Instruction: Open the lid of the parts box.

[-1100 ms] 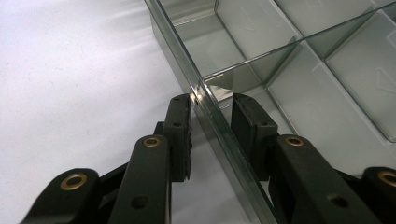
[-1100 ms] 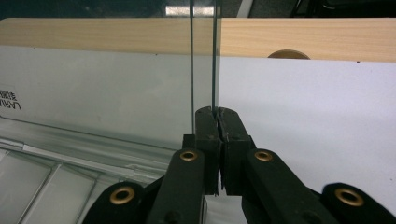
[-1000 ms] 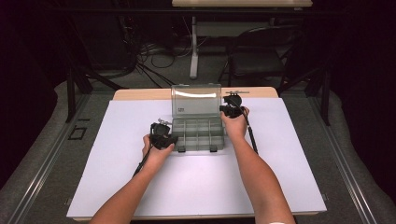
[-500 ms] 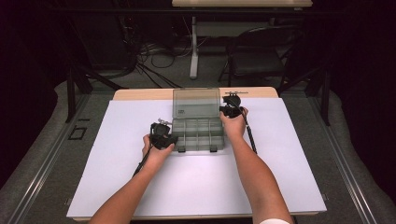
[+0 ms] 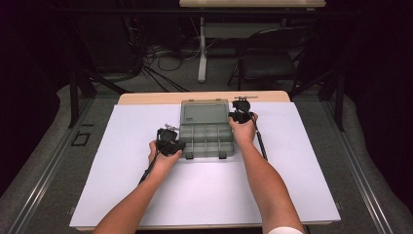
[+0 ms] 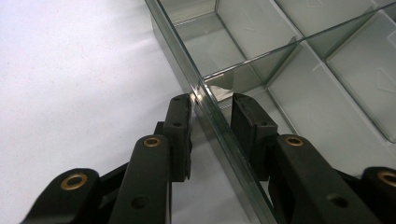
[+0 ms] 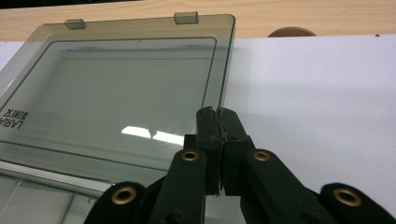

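A smoky clear compartment box (image 5: 204,140) sits at the middle of the white mat (image 5: 122,161), with its lid (image 5: 204,112) swung open toward the far side. My left gripper (image 5: 178,146) is at the box's near left corner. In the left gripper view its jaws straddle the left wall (image 6: 180,44), and the gripper (image 6: 211,100) is shut on it beside empty compartments (image 6: 327,102). My right gripper (image 5: 234,117) is at the lid's right edge. In the right gripper view this gripper (image 7: 217,111) is pinched shut on the rim of the lid (image 7: 116,79).
The mat covers a wooden table whose bare far strip (image 7: 327,14) has a round brown hole or knob (image 7: 292,32). Beyond the table stand a chair (image 5: 272,63), a table leg and floor cables. Wide bare mat lies on each side of the box and in front of it.
The lid has swung from near upright back toward the far side, and the right gripper went with it. The left gripper stayed at the box's left wall.
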{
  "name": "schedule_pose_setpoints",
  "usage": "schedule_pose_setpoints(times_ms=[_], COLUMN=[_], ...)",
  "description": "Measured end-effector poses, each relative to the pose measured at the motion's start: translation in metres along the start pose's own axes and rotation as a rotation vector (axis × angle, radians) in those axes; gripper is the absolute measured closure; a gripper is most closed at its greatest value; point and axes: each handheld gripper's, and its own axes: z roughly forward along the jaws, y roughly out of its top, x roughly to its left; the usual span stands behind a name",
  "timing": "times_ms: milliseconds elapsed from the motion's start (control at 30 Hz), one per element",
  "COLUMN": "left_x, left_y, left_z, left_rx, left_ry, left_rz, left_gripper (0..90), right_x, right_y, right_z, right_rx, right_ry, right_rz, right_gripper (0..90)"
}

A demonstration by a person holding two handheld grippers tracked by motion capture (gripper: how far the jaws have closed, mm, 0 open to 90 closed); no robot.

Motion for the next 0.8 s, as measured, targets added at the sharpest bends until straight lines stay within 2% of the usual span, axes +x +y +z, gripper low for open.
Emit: schedule_pose_setpoints(times_ms=[433, 533, 567, 600, 633, 667, 700, 767, 800], left_x=[-0.0001, -0.0008, -0.0012, -0.0016, -0.0018, -0.0018, -0.0018, -0.0020, -0.0016], left_y=[0.0000, -0.0002, -0.0003, -0.0003, -0.0003, -0.0004, -0.0004, -0.0005, -0.0004], left_z=[0.0000, 0.0002, 0.0002, 0.0002, 0.0002, -0.0001, -0.0001, 0.0001, -0.0001], left_rx=[0.000, -0.003, -0.004, -0.004, -0.004, -0.003, -0.003, -0.005, -0.003], left_ry=[0.001, 0.005, 0.007, 0.007, 0.009, 0.014, 0.014, 0.015, 0.013], left_rz=[-0.002, -0.005, -0.006, -0.006, -0.009, -0.013, -0.013, -0.023, -0.024], left_gripper=[69.0, 69.0, 69.1, 69.1, 69.1, 69.2, 69.1, 69.1, 68.8], right_x=[-0.0011, -0.0009, -0.0006, -0.0008, -0.0008, 0.0003, 0.0003, 0.0016, 0.0038], right_y=[-0.0007, -0.0013, -0.0013, -0.0014, -0.0014, -0.0011, -0.0011, -0.0003, 0.0009], right_z=[0.0006, 0.0014, 0.0014, 0.0013, 0.0013, -0.0002, -0.0002, -0.0032, -0.0074], right_rx=[0.026, 0.013, 0.012, 0.004, 0.004, -0.010, -0.010, -0.028, -0.048], right_ry=[0.004, 0.011, 0.009, 0.001, 0.001, 0.003, 0.003, 0.008, 0.002], right_rz=[0.015, 0.016, 0.011, -0.017, -0.017, -0.042, -0.042, -0.061, -0.097], right_gripper=[89.1, 89.0, 88.9, 88.7, 88.7, 87.1, 87.1, 77.8, 70.6])
